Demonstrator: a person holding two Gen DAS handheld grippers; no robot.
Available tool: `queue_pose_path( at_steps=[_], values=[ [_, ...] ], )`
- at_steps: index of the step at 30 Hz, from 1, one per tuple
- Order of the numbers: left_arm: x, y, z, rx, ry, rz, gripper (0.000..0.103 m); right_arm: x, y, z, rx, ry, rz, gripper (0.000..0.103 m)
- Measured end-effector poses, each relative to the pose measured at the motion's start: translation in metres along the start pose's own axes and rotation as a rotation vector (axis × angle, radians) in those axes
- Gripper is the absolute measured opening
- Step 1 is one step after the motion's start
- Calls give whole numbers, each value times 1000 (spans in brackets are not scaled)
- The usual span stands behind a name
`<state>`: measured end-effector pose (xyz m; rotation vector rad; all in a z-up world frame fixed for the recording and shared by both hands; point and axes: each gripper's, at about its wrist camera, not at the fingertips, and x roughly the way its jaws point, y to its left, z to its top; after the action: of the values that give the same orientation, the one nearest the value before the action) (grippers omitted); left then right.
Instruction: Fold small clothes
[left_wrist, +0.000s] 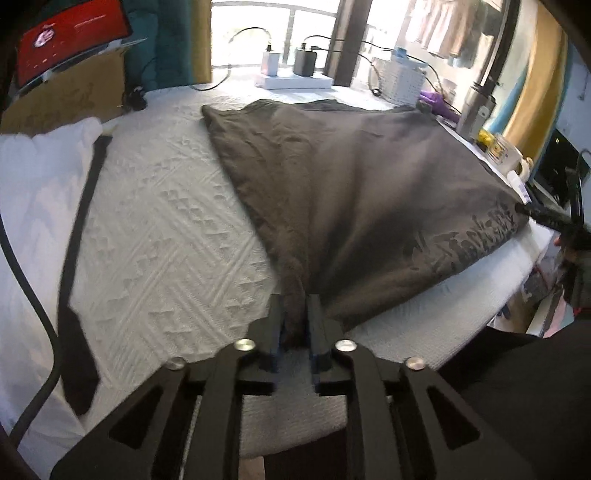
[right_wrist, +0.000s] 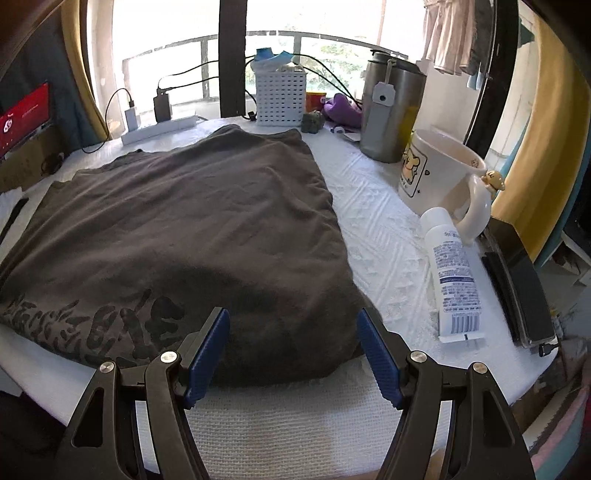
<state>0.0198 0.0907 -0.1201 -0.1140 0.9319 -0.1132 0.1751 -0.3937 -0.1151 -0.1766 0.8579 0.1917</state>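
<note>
A dark grey T-shirt (left_wrist: 351, 184) with a black print lies spread on the white textured table cover (left_wrist: 166, 229). My left gripper (left_wrist: 295, 314) is at the shirt's near left corner, shut on a bunched fold of the cloth that rises in a ridge toward the fingers. In the right wrist view the same T-shirt (right_wrist: 203, 221) fills the middle. My right gripper (right_wrist: 293, 321) stands open just above its near right corner, the blue pads (right_wrist: 208, 350) wide apart with nothing pressed between them.
Right of the shirt stand a cream mug (right_wrist: 439, 177), a white tube (right_wrist: 454, 273), a steel flask (right_wrist: 391, 110) and a black box (right_wrist: 517, 280). A white basket (right_wrist: 280, 96) and power strip (right_wrist: 159, 129) sit at the back. A black tie (left_wrist: 77, 258) lies at the left.
</note>
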Motion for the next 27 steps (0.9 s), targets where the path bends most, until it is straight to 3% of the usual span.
queue_pose_path(
  at_steps=[1,4,6,7,8,9,15,22,24,27],
  values=[
    [-2,3,0,-8,-3,9,28,1,1,-1,0,3,0,73],
    [-18,11,5,-36,-66,10,30,6,1,-3,4,11,6,73],
    [-27,15,14,-59,-123,17,44,6,0,-4,10,11,11,73],
    [-30,17,20,-70,-153,15,60,6,-1,-5,15,8,15,73],
    [-31,18,27,-79,-174,14,68,5,-2,-5,22,4,20,73],
    [-28,18,36,-82,-193,15,68,5,-5,-5,32,-1,27,73],
    [14,24,79,-77,-162,46,68,2,-15,1,64,-24,34,73],
    [73,39,110,-45,-75,149,68,8,-23,9,97,-30,47,73],
    [79,41,116,-40,-79,140,60,13,-23,11,99,-23,50,73],
    [92,39,127,-9,-57,109,26,20,-22,14,100,-14,56,73]
  ],
)
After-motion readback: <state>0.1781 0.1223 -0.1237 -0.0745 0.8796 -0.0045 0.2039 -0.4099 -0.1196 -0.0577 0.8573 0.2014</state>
